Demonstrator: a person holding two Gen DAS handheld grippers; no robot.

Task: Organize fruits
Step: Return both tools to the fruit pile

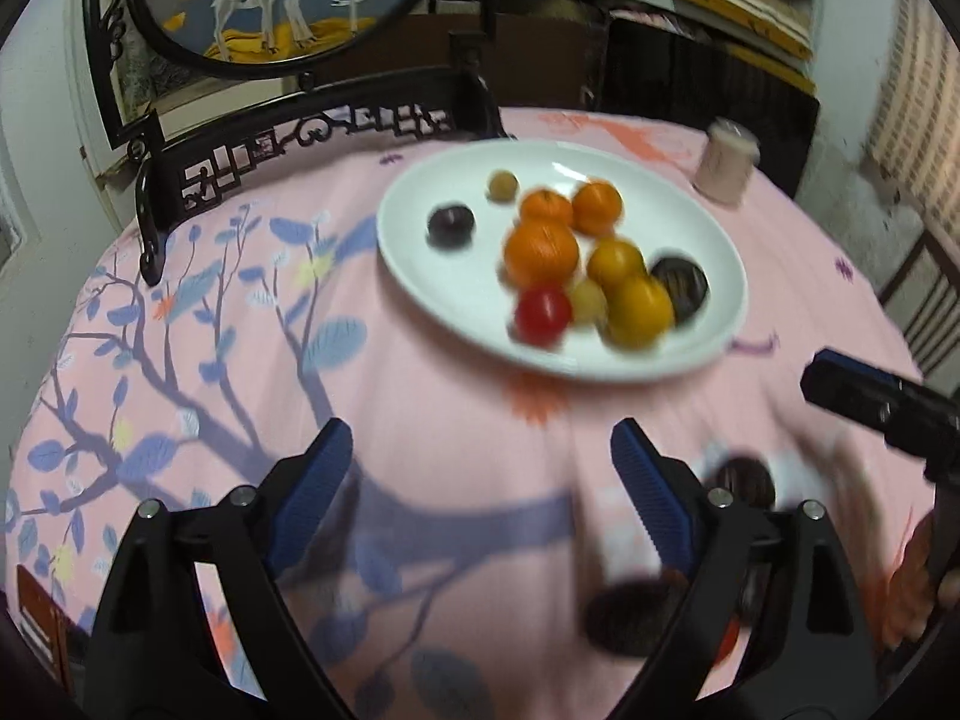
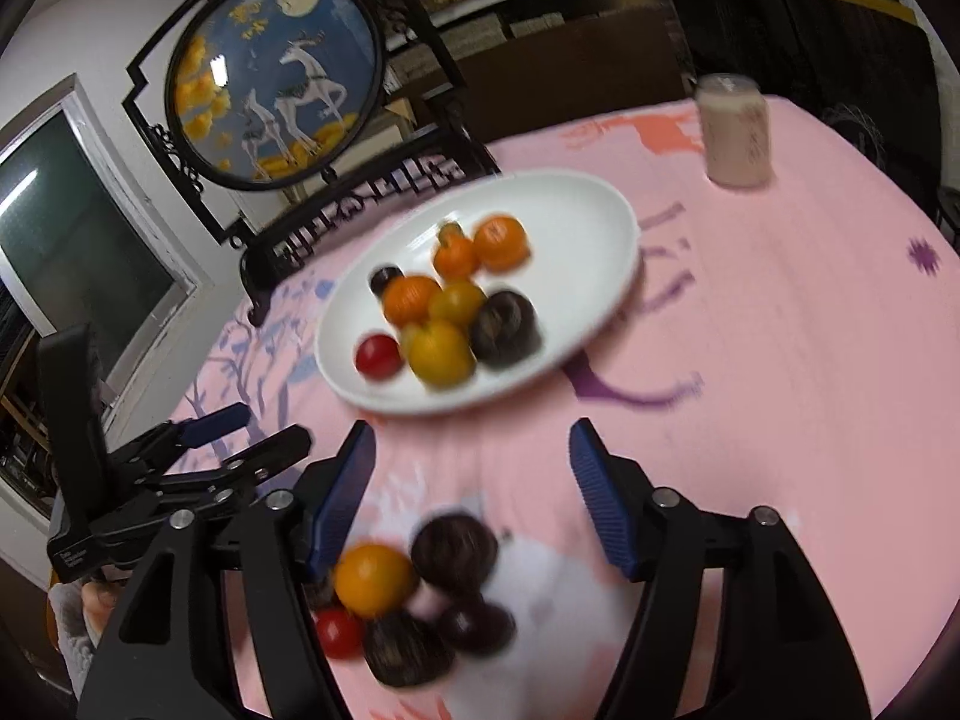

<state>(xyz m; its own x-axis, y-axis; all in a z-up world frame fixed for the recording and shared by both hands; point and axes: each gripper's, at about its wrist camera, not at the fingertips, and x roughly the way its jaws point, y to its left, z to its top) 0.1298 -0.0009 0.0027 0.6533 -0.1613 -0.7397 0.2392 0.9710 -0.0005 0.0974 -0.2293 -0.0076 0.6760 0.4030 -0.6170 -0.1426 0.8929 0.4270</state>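
Several loose fruits [image 2: 414, 600] are lying on the pink cloth under my right gripper [image 2: 471, 504], its jaws spread wide and empty. I am judging the orange one [image 2: 373, 579] easiest: centring, closing gently, carrying to the white plate [image 2: 576, 204]. My left gripper [image 1: 480, 480] is hanging wide too.

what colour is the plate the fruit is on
White plate, clearest in the right wrist view.

Left gripper [image 1: 480, 468]: black angular plastic arms, silver screw heads at the joints, ribbed blue pads [image 1: 315, 483] lining both fingers. Right gripper [image 2: 471, 483]: identical black frame, round silver screws, blue ribbed pads [image 2: 603, 504]. Small white lettering marks the black body at lower left of the right wrist view.
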